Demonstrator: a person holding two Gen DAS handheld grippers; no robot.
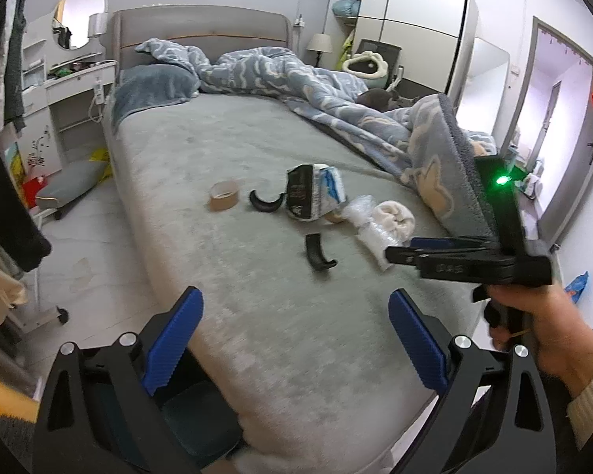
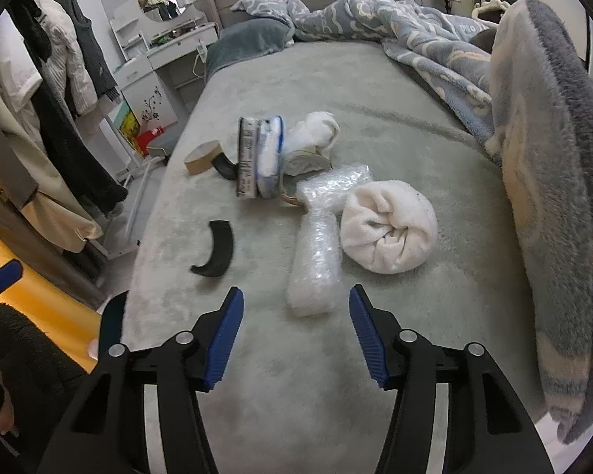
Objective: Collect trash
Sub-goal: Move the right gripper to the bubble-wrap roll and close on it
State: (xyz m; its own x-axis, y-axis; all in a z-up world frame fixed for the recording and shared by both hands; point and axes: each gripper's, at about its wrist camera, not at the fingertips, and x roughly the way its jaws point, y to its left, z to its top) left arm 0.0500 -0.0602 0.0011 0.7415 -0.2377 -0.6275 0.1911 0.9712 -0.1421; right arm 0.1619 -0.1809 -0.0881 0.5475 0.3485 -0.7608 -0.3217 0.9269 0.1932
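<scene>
On the bed (image 2: 336, 79), covered with a soft grey plush sheet, the trash lies in a loose group near the middle. A crinkled, shiny roll of bubble wrap (image 2: 316, 260) lies just beyond the right gripper (image 2: 294, 333), whose ribbed blue fingers (image 2: 227, 335) stand apart with nothing between them. Just right of the wrap is a fluffy white rolled towel (image 2: 389, 231); to its left a curved black plastic piece (image 2: 217, 251). Farther away lie a brown tape roll (image 2: 201, 162) and a printed plastic package (image 2: 261, 158). The left gripper (image 1: 294, 341) is wide open and empty.
</scene>
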